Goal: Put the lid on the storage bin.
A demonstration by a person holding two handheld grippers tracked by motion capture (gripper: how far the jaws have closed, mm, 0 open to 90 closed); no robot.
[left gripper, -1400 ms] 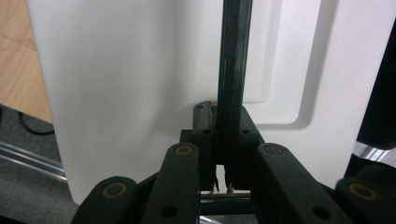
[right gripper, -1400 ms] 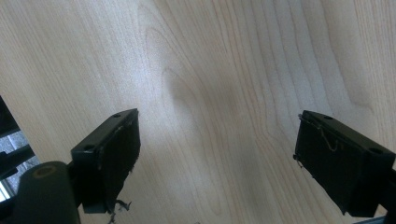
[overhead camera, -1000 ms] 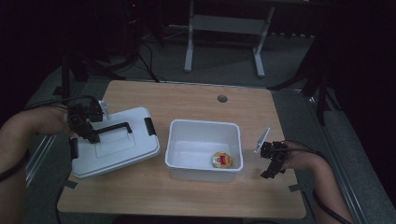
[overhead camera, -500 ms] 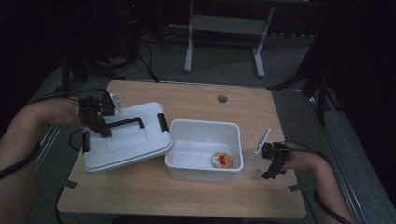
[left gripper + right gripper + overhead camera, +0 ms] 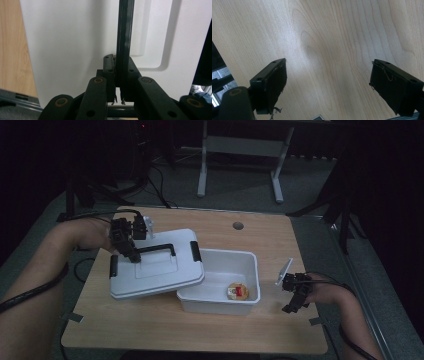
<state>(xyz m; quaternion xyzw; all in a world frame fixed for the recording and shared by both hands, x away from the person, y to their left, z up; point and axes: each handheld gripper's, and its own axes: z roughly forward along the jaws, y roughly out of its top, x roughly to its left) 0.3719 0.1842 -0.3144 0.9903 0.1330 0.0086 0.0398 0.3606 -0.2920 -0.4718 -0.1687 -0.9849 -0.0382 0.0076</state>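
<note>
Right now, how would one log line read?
left tool: shut on lid handle | lid: partly over bin | right tool: open

i'm keeping the left gripper [image 5: 131, 251] clamped, its jaws pinching tight on a thin black bar [image 5: 124, 37], with my left forearm [image 5: 55, 265] reaching in from the lower left. i'm holding the right gripper [image 5: 296, 296] low at the right side, its jaws spread wide apart, gripping nothing.
</note>
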